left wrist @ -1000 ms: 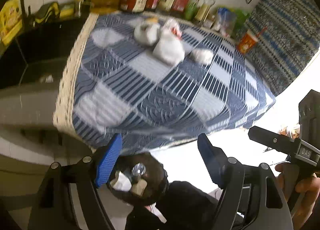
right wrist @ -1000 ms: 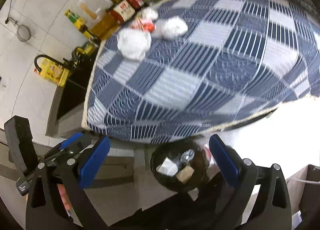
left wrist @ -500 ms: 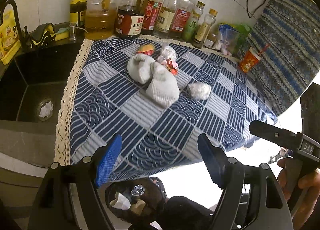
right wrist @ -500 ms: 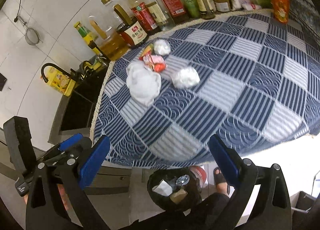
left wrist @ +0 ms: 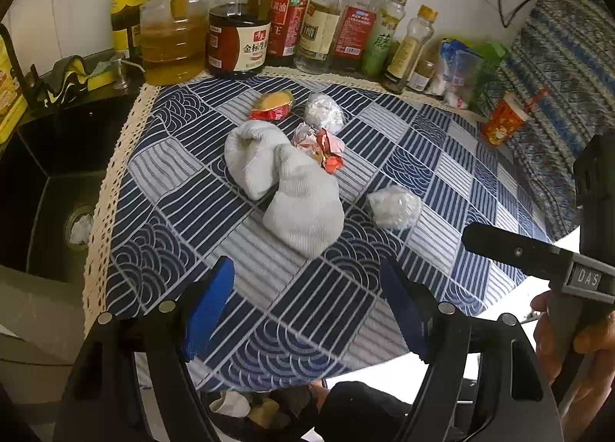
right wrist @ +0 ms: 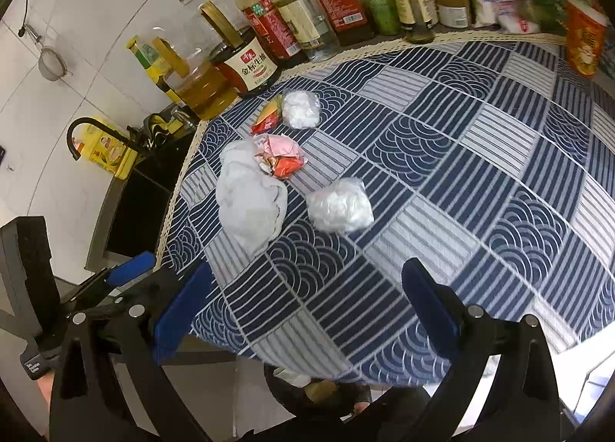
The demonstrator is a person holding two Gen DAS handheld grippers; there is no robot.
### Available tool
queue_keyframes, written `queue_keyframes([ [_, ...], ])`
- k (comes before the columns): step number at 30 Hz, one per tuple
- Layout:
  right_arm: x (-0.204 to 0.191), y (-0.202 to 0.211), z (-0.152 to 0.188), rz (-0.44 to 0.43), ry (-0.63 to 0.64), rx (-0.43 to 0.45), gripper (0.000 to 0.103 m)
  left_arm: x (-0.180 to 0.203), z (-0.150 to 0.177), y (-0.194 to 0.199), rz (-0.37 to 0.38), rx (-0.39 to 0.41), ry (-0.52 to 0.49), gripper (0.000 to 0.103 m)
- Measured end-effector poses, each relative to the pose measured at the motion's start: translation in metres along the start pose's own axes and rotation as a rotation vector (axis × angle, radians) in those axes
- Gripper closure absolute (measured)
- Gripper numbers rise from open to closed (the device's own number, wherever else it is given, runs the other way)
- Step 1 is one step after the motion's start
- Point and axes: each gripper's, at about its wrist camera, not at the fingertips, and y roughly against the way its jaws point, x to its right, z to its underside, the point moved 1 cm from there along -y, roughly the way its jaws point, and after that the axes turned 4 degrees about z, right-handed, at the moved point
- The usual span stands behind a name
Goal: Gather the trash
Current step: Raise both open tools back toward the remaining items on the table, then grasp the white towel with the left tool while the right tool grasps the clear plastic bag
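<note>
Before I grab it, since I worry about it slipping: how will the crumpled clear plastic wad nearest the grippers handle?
The plastic wad looks thin and crumpled, so probably very light and squashes easily. Its glossy film may slip between pads. Loosely bunched, it might spring open once released.

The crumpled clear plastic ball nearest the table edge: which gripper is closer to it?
Right, slightly. The plastic ball lies just ahead of the open right gripper; from the left gripper it sits ahead and off to the right.
</note>
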Motion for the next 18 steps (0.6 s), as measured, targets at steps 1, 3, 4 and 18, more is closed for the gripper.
queue_keyframes([
  [1, 0.002, -0.003, -0.003, -0.006, -0.002, -0.003, 0.005, 0.002, -0.003, -0.002, -0.005, 0.002, 0.001, 0.027],
  [3, 0.008, -0.011, -0.009, -0.02, -0.004, -0.016, 0.005, 0.005, -0.011, -0.009, -0.017, 0.004, -0.006, 0.027],
  [4, 0.011, -0.016, -0.013, -0.028, -0.004, -0.026, 0.005, 0.006, -0.013, -0.011, -0.022, 0.002, -0.006, 0.027],
  [18, 0.038, -0.069, -0.047, -0.095, 0.031, -0.125, 0.03, 0.001, -0.036, -0.08, -0.092, -0.097, 0.029, 0.027],
])
